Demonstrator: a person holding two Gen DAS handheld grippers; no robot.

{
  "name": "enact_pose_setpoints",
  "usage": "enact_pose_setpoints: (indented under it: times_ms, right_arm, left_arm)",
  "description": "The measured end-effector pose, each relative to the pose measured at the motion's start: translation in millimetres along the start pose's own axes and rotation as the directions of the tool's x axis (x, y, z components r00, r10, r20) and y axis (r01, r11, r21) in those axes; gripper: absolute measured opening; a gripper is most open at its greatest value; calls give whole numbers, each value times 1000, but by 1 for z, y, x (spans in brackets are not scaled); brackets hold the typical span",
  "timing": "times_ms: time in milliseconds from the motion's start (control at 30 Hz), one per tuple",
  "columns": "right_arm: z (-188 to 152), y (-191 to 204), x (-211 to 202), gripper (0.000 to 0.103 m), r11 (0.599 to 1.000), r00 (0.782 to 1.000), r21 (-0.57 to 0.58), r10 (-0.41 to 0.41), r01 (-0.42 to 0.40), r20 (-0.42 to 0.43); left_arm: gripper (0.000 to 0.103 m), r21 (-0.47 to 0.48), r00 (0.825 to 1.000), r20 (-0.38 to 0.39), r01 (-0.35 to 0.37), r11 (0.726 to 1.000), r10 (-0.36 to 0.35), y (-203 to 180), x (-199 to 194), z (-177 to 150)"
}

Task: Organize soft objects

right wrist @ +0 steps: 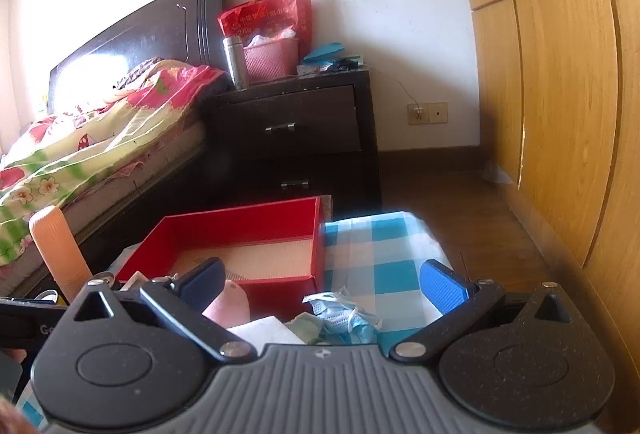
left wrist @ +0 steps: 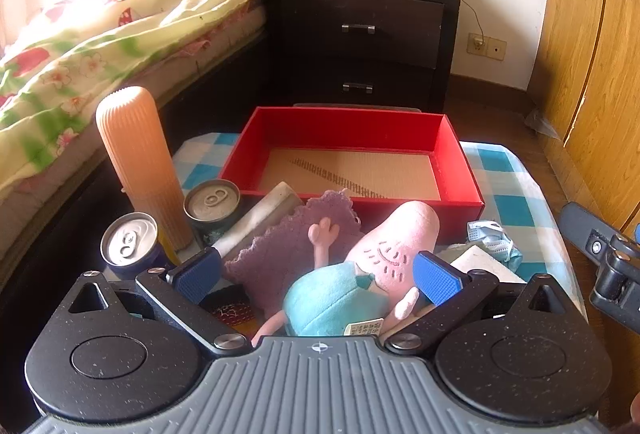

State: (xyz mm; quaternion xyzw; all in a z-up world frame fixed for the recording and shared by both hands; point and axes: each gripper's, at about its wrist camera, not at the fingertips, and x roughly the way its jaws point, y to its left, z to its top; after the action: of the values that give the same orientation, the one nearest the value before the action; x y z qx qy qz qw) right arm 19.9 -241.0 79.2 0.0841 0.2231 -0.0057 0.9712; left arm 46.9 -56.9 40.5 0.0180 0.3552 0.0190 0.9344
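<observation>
Left gripper: grey ribbed body with a small crosshair mark at centre front. Two speckled black round housings, each with a circular recess and a triangular cut-out. Black link arms fixed with silver screws. Fingers carry blue textured pads. Right gripper: same build, same blue pads, silver screws, a small emblem on the grey body.

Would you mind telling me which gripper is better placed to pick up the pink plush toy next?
Left. The left gripper is open with the plush toy lying between its fingers, just before the red box. The right gripper is open over the face mask instead.
</observation>
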Motion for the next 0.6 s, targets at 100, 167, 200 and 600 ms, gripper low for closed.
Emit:
enact_pose_setpoints:
  times_ms: [100, 167, 200, 600]
  right_arm:
    - [1, -1, -1, 85, 1000, 1000, 11, 1, -1, 4]
    - [1, 0, -2, 85, 1000, 1000, 7, 1, -1, 5]
    - [0, 1, -2, 85, 1000, 1000, 5, 0, 0, 8]
    - [-2, 6, -3, 85, 1000, 1000, -7, 5, -5, 13]
  left_arm:
    - [98, 7, 1000, -3, -1, 1000, 1, -1, 0, -2]
    - [98, 9, 1000, -2, 2, 1000, -2, -2, -1, -2]
    - [98, 9, 1000, 1, 1, 1000, -1, -2, -2, -3]
    - [98, 31, 1000, 2, 11, 999, -11, -5, -2, -4]
